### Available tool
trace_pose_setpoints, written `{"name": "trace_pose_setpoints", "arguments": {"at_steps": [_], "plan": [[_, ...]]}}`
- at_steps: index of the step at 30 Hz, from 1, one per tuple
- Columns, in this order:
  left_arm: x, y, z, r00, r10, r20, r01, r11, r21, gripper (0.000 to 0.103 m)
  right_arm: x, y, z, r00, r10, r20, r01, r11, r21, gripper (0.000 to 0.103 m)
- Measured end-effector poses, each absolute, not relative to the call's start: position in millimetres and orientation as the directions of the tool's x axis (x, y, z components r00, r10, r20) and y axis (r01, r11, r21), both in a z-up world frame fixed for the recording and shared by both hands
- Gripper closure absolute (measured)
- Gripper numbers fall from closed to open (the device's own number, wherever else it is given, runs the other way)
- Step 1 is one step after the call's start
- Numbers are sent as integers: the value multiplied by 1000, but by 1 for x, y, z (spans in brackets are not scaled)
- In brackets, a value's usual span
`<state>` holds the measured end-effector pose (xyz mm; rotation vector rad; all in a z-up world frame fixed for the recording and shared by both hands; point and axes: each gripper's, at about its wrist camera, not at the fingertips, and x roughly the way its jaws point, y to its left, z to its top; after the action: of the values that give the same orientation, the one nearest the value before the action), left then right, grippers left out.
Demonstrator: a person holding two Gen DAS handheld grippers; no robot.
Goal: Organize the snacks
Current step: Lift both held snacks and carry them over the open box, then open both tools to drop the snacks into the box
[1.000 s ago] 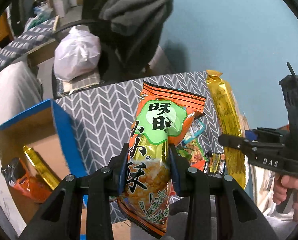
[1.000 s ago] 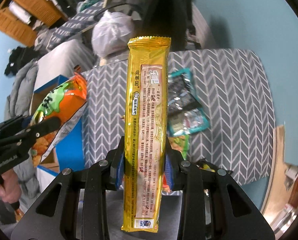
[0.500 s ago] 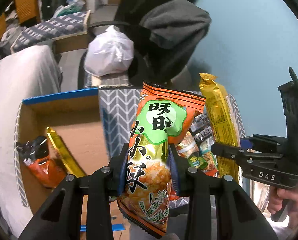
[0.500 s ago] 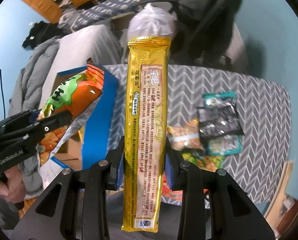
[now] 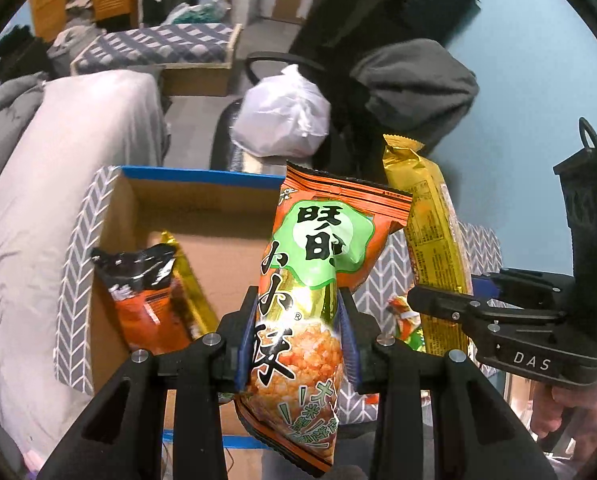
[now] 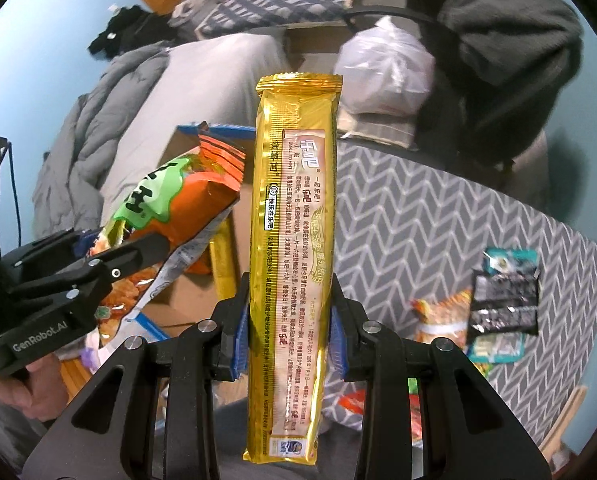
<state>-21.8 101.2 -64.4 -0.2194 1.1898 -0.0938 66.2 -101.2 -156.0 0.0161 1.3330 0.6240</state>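
Note:
My left gripper (image 5: 296, 332) is shut on an orange and green snack bag (image 5: 318, 264), held upright over the near edge of a cardboard box (image 5: 202, 188) with a blue rim. In the box lie an orange and black bag (image 5: 142, 296) and a gold packet (image 5: 190, 280). My right gripper (image 6: 290, 324) is shut on a long gold packet (image 6: 294, 240), held upright beside the box; this packet also shows in the left wrist view (image 5: 430, 240). The left gripper and its bag (image 6: 170, 208) show at the left of the right wrist view.
Several loose snack packets (image 6: 502, 292) lie on the grey chevron table (image 6: 418, 216) to the right. A white plastic bag (image 5: 282, 112) and a dark chair with a grey garment (image 5: 414, 76) stand behind the table. A grey bed (image 5: 66, 152) lies left of the box.
Both grippers have swung left with their packets. The box now sits straight ahead of the left gripper, and the table has slid to the right.

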Motion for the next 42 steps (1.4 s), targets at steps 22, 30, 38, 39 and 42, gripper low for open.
{"name": "trace_pose_setpoints", "arguments": {"at_steps": [22,30,38,39,42], "plan": [[-37,207,-110,329,-47,-943,-245,960,-134,66,86,20,-213,-79,480,-874,-435,772,463,71],[-28,205,-133,297,-57,-953,-254,957,-137,66,86,39,-242,-117,452,-884,-403,792,458,71],[-28,203,-132,286,-40,-957,-269,955,-121,63,91,39,-250,-120,440,-890,-373,811,451,66],[-27,203,-133,285,-39,-958,-274,954,-121,60,92,38,-249,-119,445,-888,-371,809,455,65],[-31,206,-132,277,-39,-960,-298,946,-124,49,94,33,-241,-100,456,-884,-367,809,459,56]]}}
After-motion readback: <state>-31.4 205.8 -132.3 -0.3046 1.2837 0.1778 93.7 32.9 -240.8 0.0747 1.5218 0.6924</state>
